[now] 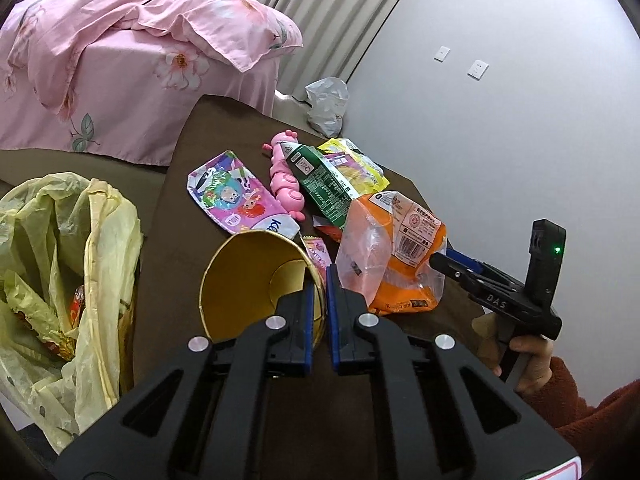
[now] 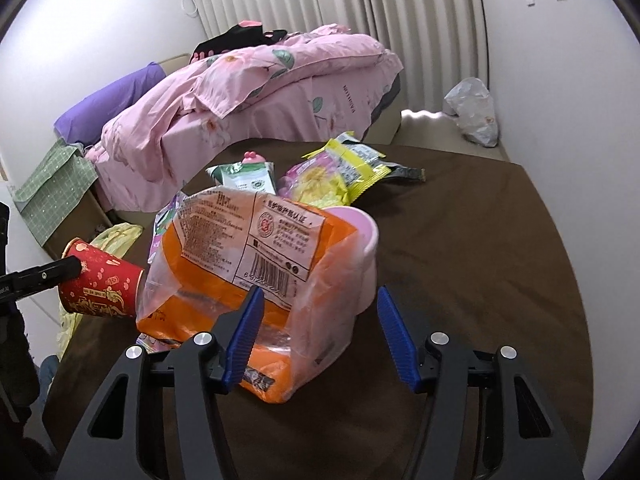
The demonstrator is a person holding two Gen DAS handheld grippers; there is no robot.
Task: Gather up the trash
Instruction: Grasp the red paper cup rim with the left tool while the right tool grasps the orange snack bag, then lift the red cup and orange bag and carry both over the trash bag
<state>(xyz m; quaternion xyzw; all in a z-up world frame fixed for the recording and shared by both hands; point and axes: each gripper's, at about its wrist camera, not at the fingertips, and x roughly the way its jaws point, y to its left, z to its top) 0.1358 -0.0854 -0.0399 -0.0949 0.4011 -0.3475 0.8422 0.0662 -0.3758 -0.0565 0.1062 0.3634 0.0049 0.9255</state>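
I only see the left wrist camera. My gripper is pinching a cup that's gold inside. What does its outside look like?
Observer: In the right wrist view the paper cup is red with gold print outside. The left gripper is shut on its rim.
Operator: Is anything hiding behind the orange bag?
Observer: Yes. A pink plastic tub stands right behind the orange bag.
Operator: Did the other gripper grab the bag?
Observer: Not yet. The right gripper is open, with one blue pad on each side of the bag's clear end.
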